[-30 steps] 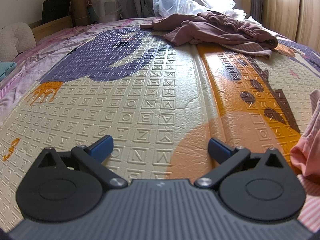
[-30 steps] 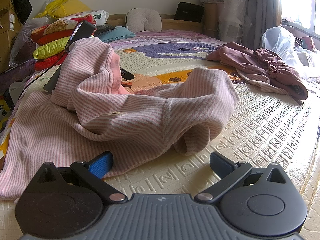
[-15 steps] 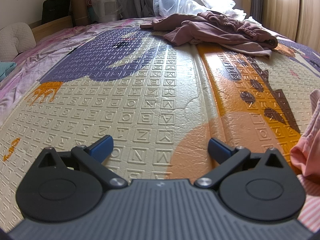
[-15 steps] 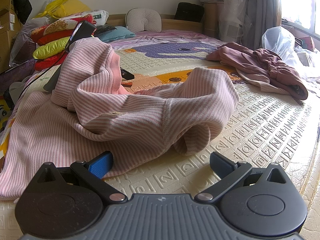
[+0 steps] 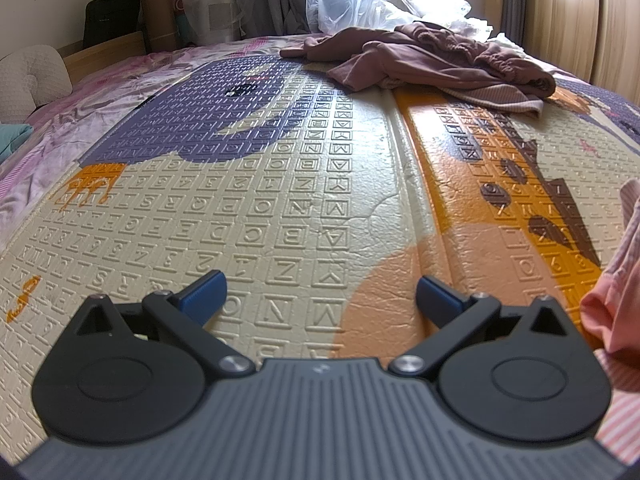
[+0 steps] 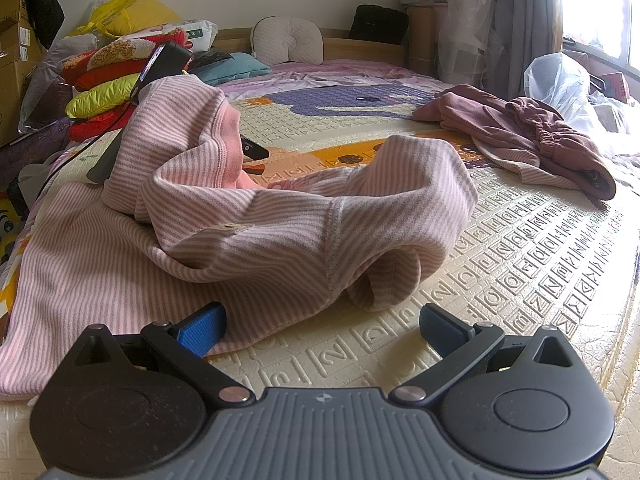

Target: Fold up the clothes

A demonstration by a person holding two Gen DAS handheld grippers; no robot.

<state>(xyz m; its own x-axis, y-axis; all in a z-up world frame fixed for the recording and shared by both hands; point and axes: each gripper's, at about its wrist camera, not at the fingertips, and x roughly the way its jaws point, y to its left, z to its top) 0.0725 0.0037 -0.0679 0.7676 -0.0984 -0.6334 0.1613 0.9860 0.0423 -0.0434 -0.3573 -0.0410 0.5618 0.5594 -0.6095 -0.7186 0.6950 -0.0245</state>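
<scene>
Right gripper, fingers spread and empty, sits low in frame facing the crumpled pink striped garment, seemingly poised to grasp.

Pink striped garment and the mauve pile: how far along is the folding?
Nothing looks folded. The pink striped garment lies bunched on the play mat; the mauve clothes sit heaped beyond it. Nothing is in hand: the left gripper and right gripper are open and empty. Both items remain.
</scene>
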